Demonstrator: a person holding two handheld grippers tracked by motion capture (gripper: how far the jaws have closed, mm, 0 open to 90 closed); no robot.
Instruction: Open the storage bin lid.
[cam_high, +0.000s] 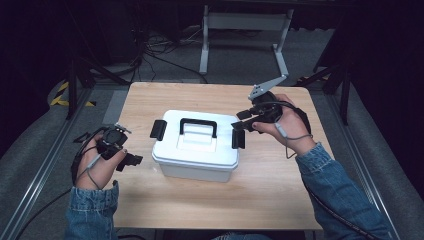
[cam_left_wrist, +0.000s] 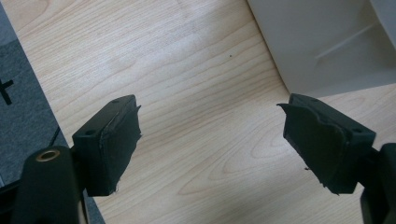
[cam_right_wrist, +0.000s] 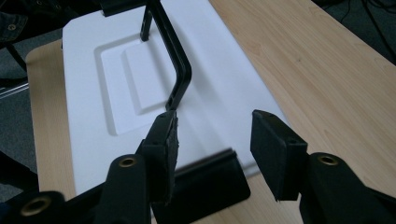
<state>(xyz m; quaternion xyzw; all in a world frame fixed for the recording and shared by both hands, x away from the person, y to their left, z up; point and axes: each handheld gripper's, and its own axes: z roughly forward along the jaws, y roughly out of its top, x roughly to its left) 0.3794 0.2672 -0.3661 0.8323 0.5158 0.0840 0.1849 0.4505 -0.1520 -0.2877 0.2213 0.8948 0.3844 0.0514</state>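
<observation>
One white box sits in the middle of our wooden table. It has a flat lid with a black handle standing up on top. We see a black clip on its left end and another black clip on its right end. Both clips stick out sideways from the lid.

Our left gripper hangs near the left side of the box, not touching it. Its jaws are spread wide with nothing between them. Our right gripper is up by the right end of the box, just above the right clip. Its jaws are spread wide too, and they pinch nothing.

Our table is light wood with soft lines in it. Around it the floor is grey carpet. Behind the table the room is dark, with black cables on the floor and a grey metal stand.

From the left gripper view we see bare wood and the smooth white side wall of the box, which the high view shows only small. From the right gripper view we see the lid up close, with a sunken part under the handle, and the right clip low between the jaws.
</observation>
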